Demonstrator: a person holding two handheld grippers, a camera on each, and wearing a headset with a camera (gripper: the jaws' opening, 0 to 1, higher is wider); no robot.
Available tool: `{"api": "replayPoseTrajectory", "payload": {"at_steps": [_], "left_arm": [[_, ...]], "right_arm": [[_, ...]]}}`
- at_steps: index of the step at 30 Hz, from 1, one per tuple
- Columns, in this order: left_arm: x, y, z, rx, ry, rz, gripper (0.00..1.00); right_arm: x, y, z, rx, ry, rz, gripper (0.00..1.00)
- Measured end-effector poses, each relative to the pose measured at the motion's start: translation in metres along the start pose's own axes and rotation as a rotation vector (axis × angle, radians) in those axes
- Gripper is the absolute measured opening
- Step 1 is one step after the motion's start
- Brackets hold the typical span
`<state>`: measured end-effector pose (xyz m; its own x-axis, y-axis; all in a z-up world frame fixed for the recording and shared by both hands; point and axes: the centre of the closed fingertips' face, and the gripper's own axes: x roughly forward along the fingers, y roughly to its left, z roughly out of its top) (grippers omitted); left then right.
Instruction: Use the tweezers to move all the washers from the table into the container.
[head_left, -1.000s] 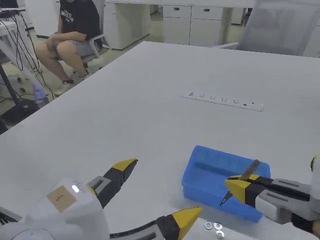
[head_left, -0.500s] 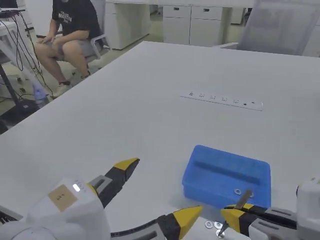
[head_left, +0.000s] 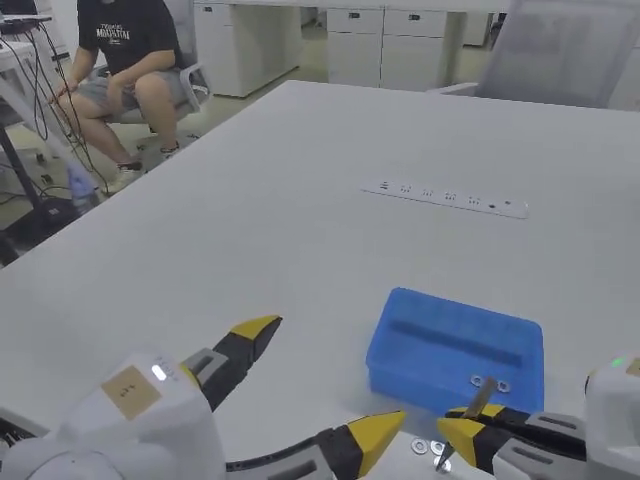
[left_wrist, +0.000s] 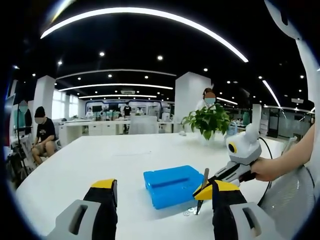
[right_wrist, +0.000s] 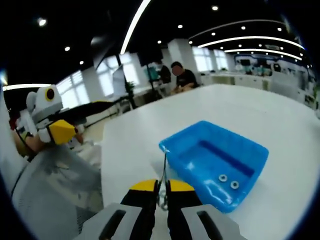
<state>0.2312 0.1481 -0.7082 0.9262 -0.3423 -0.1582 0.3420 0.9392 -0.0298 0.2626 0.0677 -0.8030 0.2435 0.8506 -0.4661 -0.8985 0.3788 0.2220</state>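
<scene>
A blue container (head_left: 455, 345) stands on the white table, with two washers (head_left: 476, 381) lying inside at its near wall, also seen as washers (right_wrist: 223, 178) in the right gripper view. Two more washers (head_left: 418, 446) lie on the table just in front of it. My right gripper (head_left: 462, 432) is shut on the tweezers (head_left: 482, 395), whose tips point down beside those table washers. The tweezers (right_wrist: 164, 170) stick out between the closed jaws. My left gripper (head_left: 315, 385) stands open to the left of the container (left_wrist: 172, 184), holding nothing.
A white power strip (head_left: 445, 197) lies across the table farther back. A person (head_left: 125, 50) sits on a chair off the table's far left corner. White cabinets line the back wall.
My right gripper has drawn the tweezers back from over the container and down to the washers on the table. Two washers now show inside the container. The left gripper stayed put.
</scene>
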Motion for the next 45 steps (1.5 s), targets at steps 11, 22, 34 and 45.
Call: {"api": "replayPoseTrajectory", "payload": {"at_steps": [11, 22, 34, 45], "left_arm": [[0.0, -0.001, -0.001, 0.006, 0.006, 0.004, 0.78], [0.0, -0.001, -0.003, 0.012, 0.015, 0.003, 0.77], [0.0, 0.0, -0.004, 0.021, 0.02, 0.006, 0.76], [-0.001, -0.001, -0.003, 0.025, 0.019, 0.009, 0.75]], "right_arm": [[-0.001, 0.002, -0.003, -0.036, 0.001, -0.001, 0.04], [-0.003, -0.003, -0.004, 0.003, -0.011, -0.011, 0.04], [-0.001, 0.014, -0.008, -0.226, 0.03, 0.033, 0.03], [-0.014, 0.011, 0.023, -0.088, -0.08, 0.05, 0.02]]}}
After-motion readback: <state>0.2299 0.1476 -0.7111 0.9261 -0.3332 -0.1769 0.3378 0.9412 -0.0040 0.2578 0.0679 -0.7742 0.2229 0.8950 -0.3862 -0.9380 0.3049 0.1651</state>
